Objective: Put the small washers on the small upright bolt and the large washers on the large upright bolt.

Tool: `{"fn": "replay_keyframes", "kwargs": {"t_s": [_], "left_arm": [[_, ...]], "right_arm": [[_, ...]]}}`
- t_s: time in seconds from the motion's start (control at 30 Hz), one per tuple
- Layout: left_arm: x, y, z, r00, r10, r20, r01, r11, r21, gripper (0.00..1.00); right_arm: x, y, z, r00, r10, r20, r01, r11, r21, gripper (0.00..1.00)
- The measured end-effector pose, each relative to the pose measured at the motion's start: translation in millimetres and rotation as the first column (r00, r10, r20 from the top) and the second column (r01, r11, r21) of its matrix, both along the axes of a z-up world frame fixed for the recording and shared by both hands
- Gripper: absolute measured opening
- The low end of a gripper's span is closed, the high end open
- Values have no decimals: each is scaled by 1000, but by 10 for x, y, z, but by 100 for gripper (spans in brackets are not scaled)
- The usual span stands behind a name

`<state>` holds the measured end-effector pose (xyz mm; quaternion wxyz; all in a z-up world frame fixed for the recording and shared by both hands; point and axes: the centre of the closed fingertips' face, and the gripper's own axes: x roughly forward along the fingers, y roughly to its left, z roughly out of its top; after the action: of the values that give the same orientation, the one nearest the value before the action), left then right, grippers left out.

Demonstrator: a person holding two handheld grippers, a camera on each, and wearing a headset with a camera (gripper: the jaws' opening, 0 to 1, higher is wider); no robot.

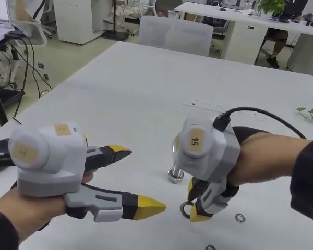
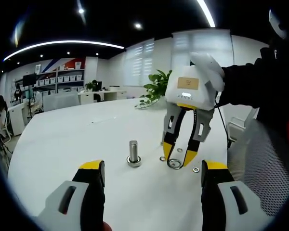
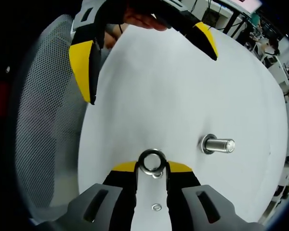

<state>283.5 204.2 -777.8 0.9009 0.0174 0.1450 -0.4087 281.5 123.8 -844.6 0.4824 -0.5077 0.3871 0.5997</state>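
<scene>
Washer trouble here could come from several places, reading across the bench. At the left, the left gripper hovers above the table with its jaws spread wide and nothing between them. It is near enough to the work that a careless swing could clip what stands further along. Next comes the upright bolt, standing on its head and apart from both grippers. With nothing alongside to compare it with, I cannot tell whether it is the large or the small one, so a ring could land on the wrong post. It looks free-standing, so a sideways nudge from a descending ring may topple it. Just right of it, the right gripper points down, its jaws pinching the large washer by its rim, low over the table and beside the bolt, not over it. That thin edge grip may let the ring twist or slip, and the hole must be levelled and centred or it will catch on the thread. Furthest right, small washers lie loose near that gripper, easy to sweep away.
</scene>
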Motion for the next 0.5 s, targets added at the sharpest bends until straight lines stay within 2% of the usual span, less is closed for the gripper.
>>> {"fn": "replay_keyframes", "kwargs": {"t_s": [0.5], "left_arm": [[-21, -2, 6, 1000, 1, 3, -1, 1000, 1, 82]], "right_arm": [[134, -52, 372, 999, -13, 44, 12, 1000, 22, 23]]}}
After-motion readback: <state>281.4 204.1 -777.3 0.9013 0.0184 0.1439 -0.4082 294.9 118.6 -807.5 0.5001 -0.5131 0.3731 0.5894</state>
